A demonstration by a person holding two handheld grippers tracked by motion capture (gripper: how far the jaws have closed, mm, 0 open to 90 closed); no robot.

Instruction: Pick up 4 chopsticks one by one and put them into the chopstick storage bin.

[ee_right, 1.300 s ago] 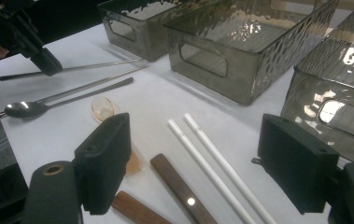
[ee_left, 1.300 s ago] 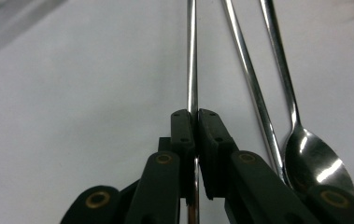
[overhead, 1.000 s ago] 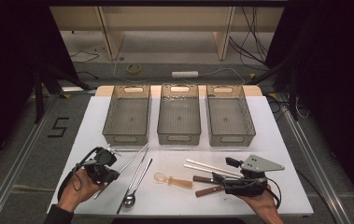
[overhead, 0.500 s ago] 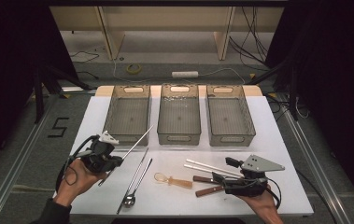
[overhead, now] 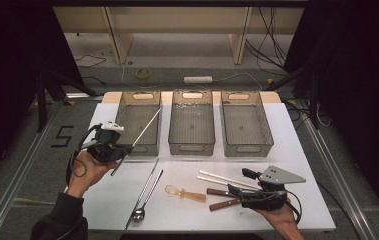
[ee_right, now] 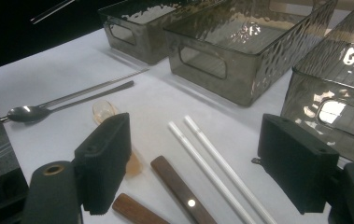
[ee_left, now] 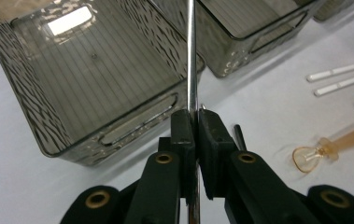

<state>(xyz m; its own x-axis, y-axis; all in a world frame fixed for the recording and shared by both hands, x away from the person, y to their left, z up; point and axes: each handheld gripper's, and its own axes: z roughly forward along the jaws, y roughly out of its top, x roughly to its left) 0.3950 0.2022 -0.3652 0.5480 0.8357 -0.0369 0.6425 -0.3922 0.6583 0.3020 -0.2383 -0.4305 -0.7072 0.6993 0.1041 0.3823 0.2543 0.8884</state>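
Observation:
My left gripper [overhead: 121,150] is shut on a thin metal chopstick [overhead: 144,129], held off the table. The chopstick slants up over the left grey bin [overhead: 142,149]. In the left gripper view the pads [ee_left: 184,128] pinch the chopstick [ee_left: 191,56], and it points over the empty left bin [ee_left: 132,121]. My right gripper [overhead: 241,182] rests at the front right, open, with its jaws wide apart [ee_right: 200,163]. Two white chopsticks [ee_right: 212,154] and two brown wooden handles [ee_right: 179,191] lie between and below its jaws, untouched.
A middle bin [overhead: 192,147] and a right bin [overhead: 247,148] stand empty in the row. On the white table lie a metal spoon [overhead: 138,215] beside a second metal chopstick [overhead: 149,180], an amber plastic spoon [overhead: 182,193], the white chopsticks [overhead: 222,180] and the wooden handles [overhead: 222,192].
My left gripper has lifted the metal chopstick off the table and carried it up and away toward the left bin. The right gripper has stayed put.

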